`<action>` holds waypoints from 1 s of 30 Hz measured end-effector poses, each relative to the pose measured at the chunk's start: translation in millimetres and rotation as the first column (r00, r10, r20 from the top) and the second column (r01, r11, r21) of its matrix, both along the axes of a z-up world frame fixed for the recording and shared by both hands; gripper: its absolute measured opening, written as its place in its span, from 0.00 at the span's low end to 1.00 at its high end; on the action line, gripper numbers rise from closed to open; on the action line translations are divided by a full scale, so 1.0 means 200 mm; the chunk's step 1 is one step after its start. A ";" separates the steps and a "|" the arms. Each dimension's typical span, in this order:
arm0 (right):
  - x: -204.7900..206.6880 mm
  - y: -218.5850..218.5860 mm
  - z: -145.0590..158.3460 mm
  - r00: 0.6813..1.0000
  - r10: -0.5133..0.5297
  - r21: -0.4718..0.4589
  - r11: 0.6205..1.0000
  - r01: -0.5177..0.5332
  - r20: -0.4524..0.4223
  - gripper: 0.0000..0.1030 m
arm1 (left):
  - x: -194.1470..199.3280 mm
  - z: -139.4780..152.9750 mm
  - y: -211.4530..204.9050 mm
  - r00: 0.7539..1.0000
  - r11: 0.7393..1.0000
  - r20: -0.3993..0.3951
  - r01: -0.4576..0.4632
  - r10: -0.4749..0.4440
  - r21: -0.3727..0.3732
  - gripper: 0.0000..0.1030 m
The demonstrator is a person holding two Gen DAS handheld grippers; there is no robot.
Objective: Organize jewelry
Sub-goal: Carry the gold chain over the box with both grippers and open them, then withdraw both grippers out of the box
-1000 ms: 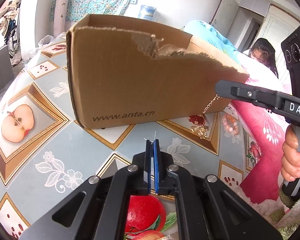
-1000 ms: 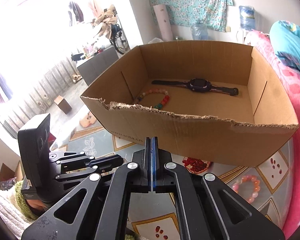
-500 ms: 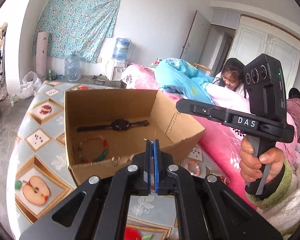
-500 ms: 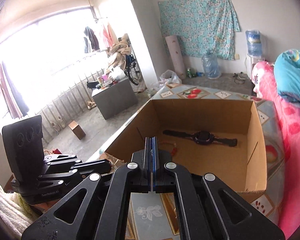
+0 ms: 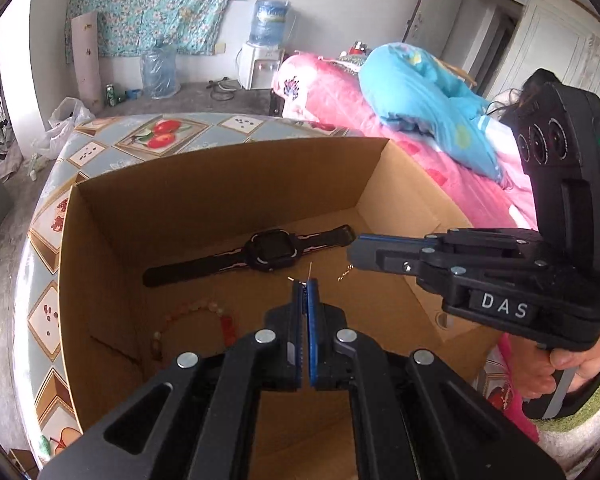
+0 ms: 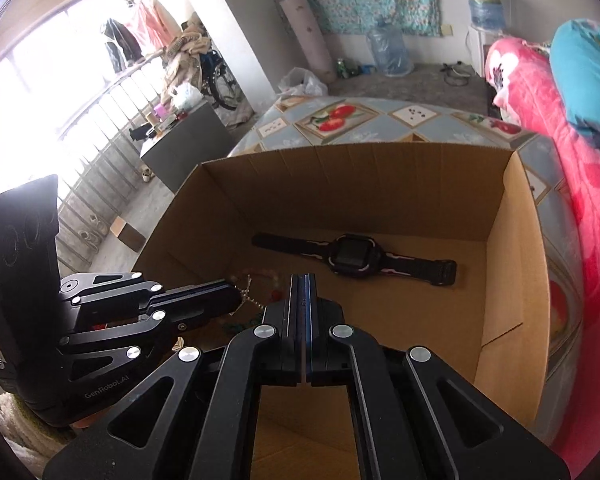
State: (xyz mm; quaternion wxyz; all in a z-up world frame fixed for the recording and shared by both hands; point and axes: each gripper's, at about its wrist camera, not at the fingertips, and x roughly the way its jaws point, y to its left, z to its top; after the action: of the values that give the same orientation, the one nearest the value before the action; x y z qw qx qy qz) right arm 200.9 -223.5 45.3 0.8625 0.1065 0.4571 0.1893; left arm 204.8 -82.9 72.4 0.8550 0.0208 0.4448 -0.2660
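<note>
Desk (image 5: 40,312) with a fruit-patterned cover, carrying an open cardboard box (image 5: 220,184) beside a bed (image 5: 332,88) with pink bedding.

Left wrist view, left to right: a bead bracelet (image 5: 198,308) of pale beads with a red piece lies on the box floor near the left wall. A black watch (image 5: 269,250) lies flat and stretched out further back, across the middle of the floor. The left gripper (image 5: 306,283) is over the box with its fingers pressed together, and thin gold ends stick out from between their tips. The right gripper (image 5: 352,250) reaches in from the right, also with fingers pressed together. A short length of gold chain (image 5: 345,274) hangs just under its tip, above the box floor. Its side bears a label reading "DAS" (image 5: 504,306), and the right hand (image 5: 556,368) grips its handle below.

Right wrist view, left to right: the body of the left gripper (image 6: 234,294) carries the faint marking "GenRobot.AI" (image 6: 106,386). The gold chain (image 6: 247,290) hangs at its tip and runs down toward the right gripper (image 6: 302,278), whose fingers show no gap. Both pairs of fingers appear to pinch the chain, though its full run is hidden. Part of the bracelet (image 6: 274,276) shows just past the fingertips. The watch (image 6: 350,256) lies beyond, on the floor of the box (image 6: 340,184), which stands on the desk (image 6: 380,116).
</note>
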 end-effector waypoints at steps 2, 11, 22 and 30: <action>0.02 -0.01 -0.02 1.000 -0.006 -0.003 1.000 0.006 -0.016 0.04 | 0.05 -0.04 -0.01 0.999 1.000 -0.039 -0.017 0.017 0.011 0.02; -0.06 -0.11 0.06 0.998 -0.049 0.072 0.996 0.047 0.032 0.08 | 0.06 -0.02 0.01 0.997 0.997 -0.044 -0.061 0.059 -0.038 0.06; -0.48 -0.21 0.31 0.977 -0.065 0.152 0.988 0.033 0.205 0.15 | -0.28 0.17 0.16 0.993 0.993 0.104 -0.037 0.050 -0.116 0.06; -0.82 -0.20 0.24 0.974 -0.024 0.130 0.991 -0.005 0.224 0.16 | -0.68 0.12 0.27 0.986 0.986 0.156 0.078 -0.055 -0.147 0.08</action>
State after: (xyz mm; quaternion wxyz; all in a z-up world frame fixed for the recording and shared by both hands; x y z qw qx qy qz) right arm 36.5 -263.7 93.6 0.9008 0.1424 0.3427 0.2255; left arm 69.5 -29.6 95.6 0.8761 -0.0095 0.3558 -0.3253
